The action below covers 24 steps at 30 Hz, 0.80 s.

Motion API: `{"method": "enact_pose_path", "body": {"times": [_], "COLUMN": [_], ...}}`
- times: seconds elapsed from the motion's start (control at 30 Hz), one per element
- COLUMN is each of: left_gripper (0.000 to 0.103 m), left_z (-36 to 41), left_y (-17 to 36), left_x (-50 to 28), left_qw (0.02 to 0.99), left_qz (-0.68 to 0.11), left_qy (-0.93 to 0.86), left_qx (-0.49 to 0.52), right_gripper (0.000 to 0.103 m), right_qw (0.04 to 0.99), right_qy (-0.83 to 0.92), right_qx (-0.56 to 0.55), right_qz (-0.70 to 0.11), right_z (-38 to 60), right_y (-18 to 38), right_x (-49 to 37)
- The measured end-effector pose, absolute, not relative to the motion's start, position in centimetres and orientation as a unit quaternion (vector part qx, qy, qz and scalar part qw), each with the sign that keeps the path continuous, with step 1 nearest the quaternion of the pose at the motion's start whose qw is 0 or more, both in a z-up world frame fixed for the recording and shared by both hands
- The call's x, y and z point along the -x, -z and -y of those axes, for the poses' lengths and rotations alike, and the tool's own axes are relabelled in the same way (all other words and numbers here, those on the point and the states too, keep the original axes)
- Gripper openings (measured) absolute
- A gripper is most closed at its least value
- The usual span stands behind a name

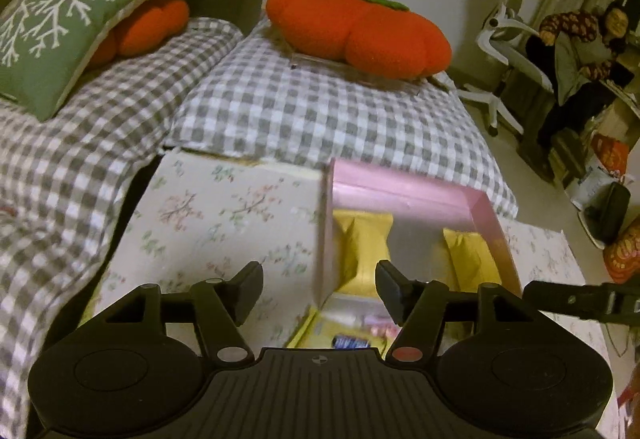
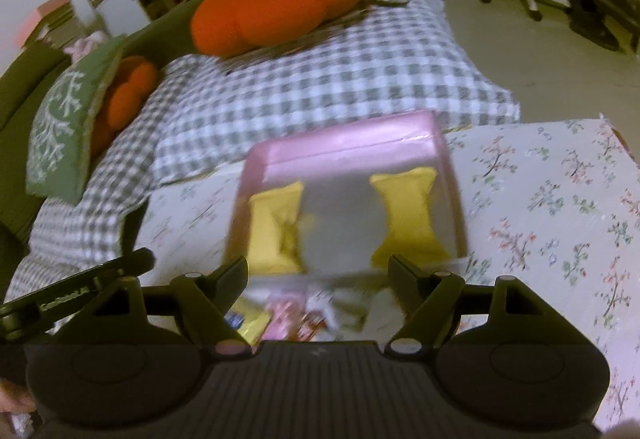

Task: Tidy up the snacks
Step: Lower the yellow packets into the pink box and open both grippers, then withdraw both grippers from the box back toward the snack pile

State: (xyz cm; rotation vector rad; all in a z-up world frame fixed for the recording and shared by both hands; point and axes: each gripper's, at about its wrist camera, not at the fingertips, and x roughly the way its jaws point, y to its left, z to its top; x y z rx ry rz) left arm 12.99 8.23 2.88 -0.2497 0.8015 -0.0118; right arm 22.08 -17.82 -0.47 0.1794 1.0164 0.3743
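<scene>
Both views are dim and yellowish, lit by what looks like indoor lamp light; its source cannot be made out. The fisheye lens bends straight edges, so the checked bedding (image 1: 320, 119) curves toward the corners, which fall off into dark. In the left wrist view the orange cushion (image 1: 356, 27) is fairly sharp, while the pink box (image 1: 404, 195) is smeared along its near edge. The right wrist view is softer throughout: the pink box (image 2: 344, 147) and the yellow packets (image 2: 404, 215) inside are blurred, and the wrappers lowest in view are perhaps snacks, too smeared to read. The floral bench (image 2: 552, 207) catches the brightest light.
</scene>
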Motion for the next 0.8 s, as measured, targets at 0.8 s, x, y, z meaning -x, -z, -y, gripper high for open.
{"method": "enact_pose_path", "body": {"times": [0.8], "left_gripper": [0.078], "left_z": [-5.9], "left_y": [0.8], "left_x": [-6.8], "left_qw": [0.885], "left_qz": [-0.458], "left_qy": [0.071], "left_qx": [0.044], "right_gripper": [0.084], "right_qw": [0.807], "right_qy": [-0.157], "right_qx": [-0.114], "right_qz": [-0.558], "right_z": [22.4], "right_y": [4.5], "right_x": [-18.6]}}
